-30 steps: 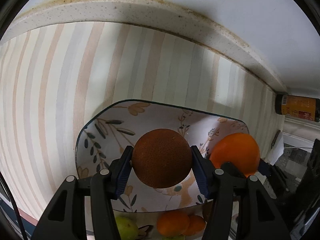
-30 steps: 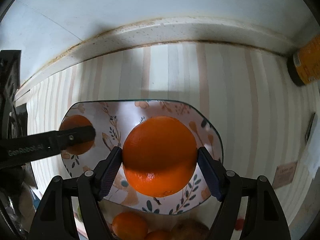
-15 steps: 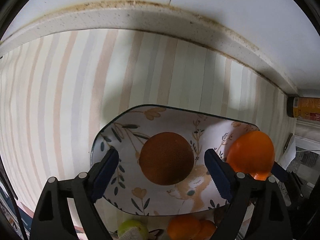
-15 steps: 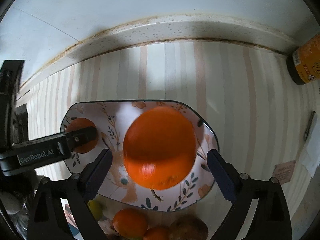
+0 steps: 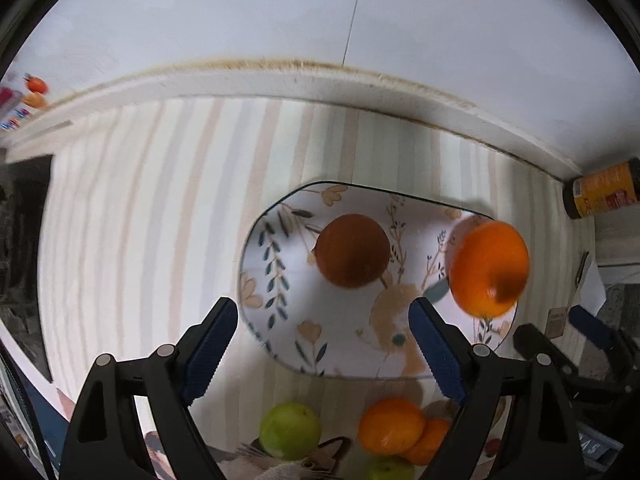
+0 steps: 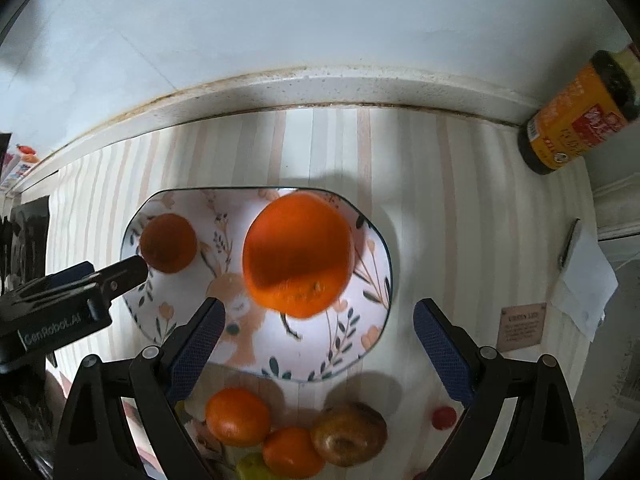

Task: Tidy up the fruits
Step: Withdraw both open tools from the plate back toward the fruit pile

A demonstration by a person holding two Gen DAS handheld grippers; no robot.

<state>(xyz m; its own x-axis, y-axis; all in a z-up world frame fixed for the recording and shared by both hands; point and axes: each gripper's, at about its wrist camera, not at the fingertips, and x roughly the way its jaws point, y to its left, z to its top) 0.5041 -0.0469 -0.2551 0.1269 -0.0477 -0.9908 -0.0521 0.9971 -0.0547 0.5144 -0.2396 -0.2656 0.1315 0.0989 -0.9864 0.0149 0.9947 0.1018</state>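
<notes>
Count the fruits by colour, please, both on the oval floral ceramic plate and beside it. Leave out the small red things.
Round orange fruits: 3, one large on the floral ceramic plate, two smaller beside it
Round brown fruits: 2
Round green fruits: 2
Total: 7

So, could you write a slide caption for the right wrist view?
Open right gripper above floral plate holding a large orange and a brown fruit.

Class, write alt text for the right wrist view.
A large orange and a small brown fruit lie on a floral plate below the open right gripper; more fruit waits nearer the camera.
</notes>
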